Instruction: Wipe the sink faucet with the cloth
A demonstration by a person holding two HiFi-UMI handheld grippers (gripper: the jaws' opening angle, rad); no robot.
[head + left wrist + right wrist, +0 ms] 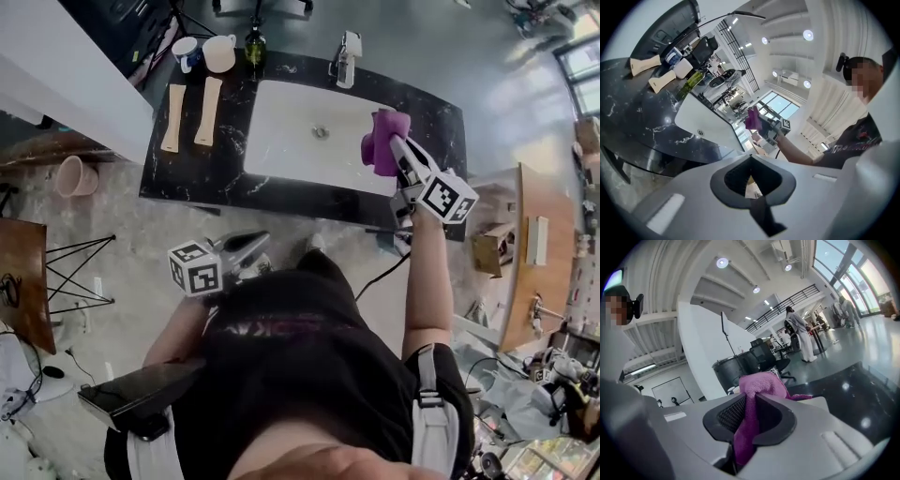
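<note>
The right tool point(396, 150) is clenching the purple cloth point(380, 145), holding it in the air over the right end of the white sink point(281, 122), well apart from the faucet point(348, 58) at the back rim. The left tool point(246, 248) is hanging back in front of the desk point(187, 169), its jaws lying together with nothing between them.

The pads are pinching only one fold, and most of the cloth is bunching loose beyond the tips, so a firm rub on the faucet is likely risking the cloth dragging out and dropping into the sink. With so little padding over the tips, the hard jaws may be knocking metal instead of wiping it. A green bottle point(254, 47) and two cups point(219, 52) are standing left of the faucet, and a wide sweep could be toppling them.

No brand or label is showing legibly: the bottle's front is too small to read, the tool cubes are carrying only square markers, and the reddish print on the person's dark shirt is blurring out.
</note>
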